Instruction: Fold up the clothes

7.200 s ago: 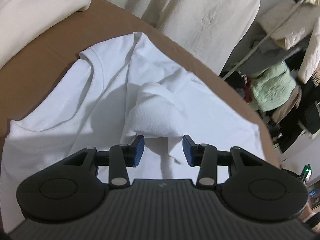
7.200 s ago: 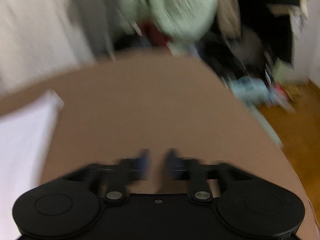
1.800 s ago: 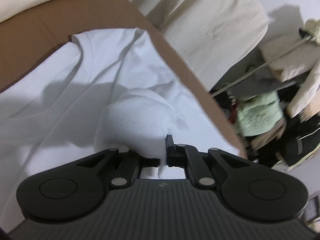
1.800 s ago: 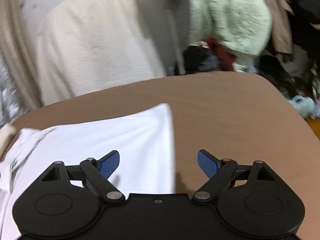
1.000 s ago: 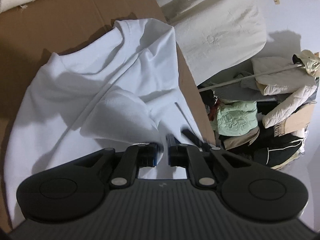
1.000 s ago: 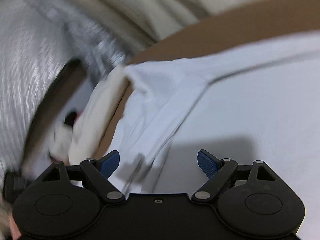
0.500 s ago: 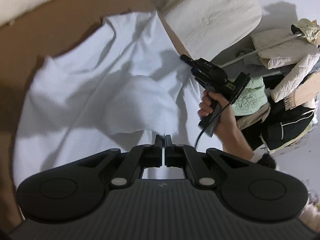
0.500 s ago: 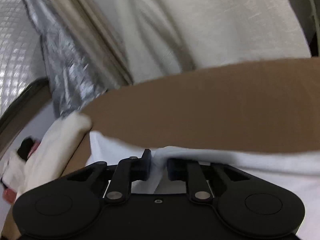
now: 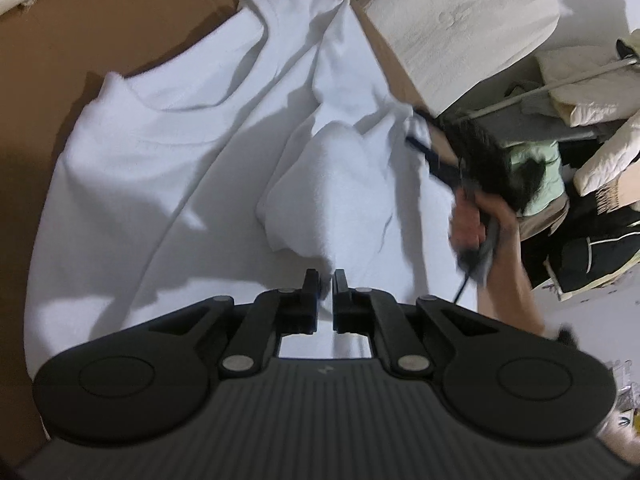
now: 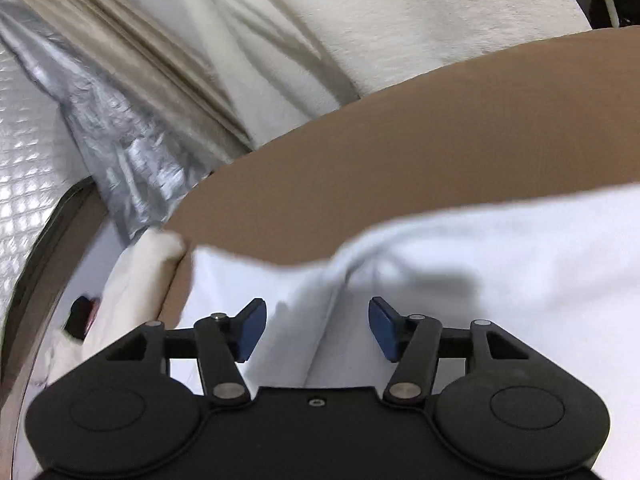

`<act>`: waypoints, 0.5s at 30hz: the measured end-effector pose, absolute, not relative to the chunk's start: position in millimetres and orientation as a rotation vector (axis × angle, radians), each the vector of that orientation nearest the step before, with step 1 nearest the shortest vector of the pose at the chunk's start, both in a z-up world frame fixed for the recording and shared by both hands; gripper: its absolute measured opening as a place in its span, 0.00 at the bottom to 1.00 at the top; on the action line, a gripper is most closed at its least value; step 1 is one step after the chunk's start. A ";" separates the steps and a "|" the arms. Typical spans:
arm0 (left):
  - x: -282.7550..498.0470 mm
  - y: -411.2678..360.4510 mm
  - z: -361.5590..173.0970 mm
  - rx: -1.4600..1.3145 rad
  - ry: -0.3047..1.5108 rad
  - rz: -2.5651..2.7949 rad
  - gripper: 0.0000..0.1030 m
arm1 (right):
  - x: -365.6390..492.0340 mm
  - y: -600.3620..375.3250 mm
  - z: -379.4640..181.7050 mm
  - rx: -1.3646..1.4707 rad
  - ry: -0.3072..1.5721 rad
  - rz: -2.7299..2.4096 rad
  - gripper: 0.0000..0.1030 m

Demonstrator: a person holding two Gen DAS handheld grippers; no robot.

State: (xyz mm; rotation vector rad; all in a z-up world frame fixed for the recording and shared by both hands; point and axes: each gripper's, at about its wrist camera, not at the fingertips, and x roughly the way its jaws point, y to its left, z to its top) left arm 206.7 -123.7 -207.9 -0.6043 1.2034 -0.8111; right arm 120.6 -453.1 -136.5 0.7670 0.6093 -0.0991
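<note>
We saw the white T-shirt [image 9: 168, 168] spread, rumpled, over the brown table [image 9: 80, 28]. Near its middle, our left hand-held gripper [image 9: 325, 280] pinched a raised fold; at its far edge, our right hand-held gripper [image 10: 316, 330] stood agape, gripping nothing. Soft, light, it looked best taken by hems or seams.

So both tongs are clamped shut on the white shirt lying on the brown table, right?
Not quite. Only the left tongs are shut on the white shirt. The right wrist view shows the right tongs open over it. The shirt does lie on the brown table.
</note>
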 end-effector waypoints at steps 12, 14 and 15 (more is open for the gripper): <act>211.2 -148.5 -208.2 -0.641 1.183 -0.856 0.01 | 9.7 -372.2 -136.8 0.730 0.648 0.154 0.61; 208.8 -135.5 -190.2 -0.762 1.100 -0.946 0.01 | 1.2 -363.4 -136.6 0.741 0.636 0.162 0.61; 206.6 -127.4 -178.6 -0.807 1.046 -0.984 0.01 | -3.1 -359.0 -136.5 0.746 0.631 0.165 0.61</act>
